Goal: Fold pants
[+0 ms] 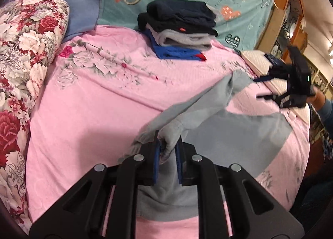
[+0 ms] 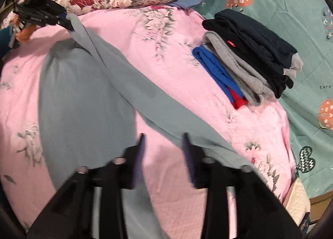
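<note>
- "Ture of worry" printed small on teal sheet (image 2: 270, 10), at twelve o'clock.
- "Ture" again at three o'clock.
- Red tag (image 2: 230, 43) on dark folded garment (image 2: 260, 37): lettering unreadable.

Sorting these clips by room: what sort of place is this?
Most likely a bedroom: the work surface looks like a bed with a pink floral sheet, a floral pillow at one end, and a stack of folded clothes on the bedding. Wooden shelving stands beside it.

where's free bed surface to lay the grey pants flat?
Free: the pink floral sheet between the red-and-white floral pillow and the light grey pants, in front of the stack of folded dark, grey and blue clothes. Crowded: far right edge, where the stack, the pants and the right tool sit.
</note>
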`<state>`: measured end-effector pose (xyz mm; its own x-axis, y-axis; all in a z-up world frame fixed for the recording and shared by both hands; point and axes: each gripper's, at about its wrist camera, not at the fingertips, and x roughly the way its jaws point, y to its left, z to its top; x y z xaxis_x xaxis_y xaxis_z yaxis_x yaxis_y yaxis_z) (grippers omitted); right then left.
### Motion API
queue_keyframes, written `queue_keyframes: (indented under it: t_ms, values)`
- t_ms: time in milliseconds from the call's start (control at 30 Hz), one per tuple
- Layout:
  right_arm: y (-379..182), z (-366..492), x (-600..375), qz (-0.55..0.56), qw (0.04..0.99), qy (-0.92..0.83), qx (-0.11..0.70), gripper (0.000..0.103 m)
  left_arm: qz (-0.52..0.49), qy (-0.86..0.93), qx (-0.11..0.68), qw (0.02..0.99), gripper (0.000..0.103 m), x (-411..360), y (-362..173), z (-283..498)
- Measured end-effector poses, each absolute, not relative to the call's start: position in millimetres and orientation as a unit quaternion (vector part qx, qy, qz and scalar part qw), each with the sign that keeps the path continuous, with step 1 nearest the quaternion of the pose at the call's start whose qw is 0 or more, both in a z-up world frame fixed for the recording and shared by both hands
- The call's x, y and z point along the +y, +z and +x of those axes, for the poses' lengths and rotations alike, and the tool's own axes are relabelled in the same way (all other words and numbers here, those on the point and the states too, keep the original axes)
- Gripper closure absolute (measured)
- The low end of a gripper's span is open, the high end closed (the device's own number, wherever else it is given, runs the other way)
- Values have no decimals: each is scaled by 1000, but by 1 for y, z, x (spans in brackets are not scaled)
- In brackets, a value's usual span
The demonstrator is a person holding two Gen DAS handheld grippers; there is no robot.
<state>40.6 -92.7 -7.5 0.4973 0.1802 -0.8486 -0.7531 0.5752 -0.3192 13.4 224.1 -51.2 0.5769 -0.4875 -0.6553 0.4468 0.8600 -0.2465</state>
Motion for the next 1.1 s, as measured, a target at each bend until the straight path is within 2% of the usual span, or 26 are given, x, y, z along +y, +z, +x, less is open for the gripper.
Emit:
queue_keyframes:
  t_ms: [133,267,767,800,833,867,900,1100]
  values:
    - [-35,48,-84,-389,774,303,398,54,-48,-248,363,897,90,231,-33,29]
    - [-47,75,-91,-361,781,292,417,54,-51,-243,359,900,90,233,-24,41]
    - [-82,112,-86,-405,769,279,409,59,-64,-239,361,899,90,237,-27,56]
    - [-82,115,-86,-404,772,276,406,61,-65,-239,361,899,90,237,-27,56]
    - [-82,118,-85,-403,773,272,407,71,-65,-238,361,899,90,236,-27,57]
    - [-84,123,-85,-400,772,268,415,93,-65,-238,362,899,90,236,-28,57]
    - [-84,127,-86,-397,772,261,423,102,-64,-238,363,898,90,236,-28,57]
    - [-48,118,-101,-362,790,260,422,102,-54,-230,364,901,88,243,-27,52]
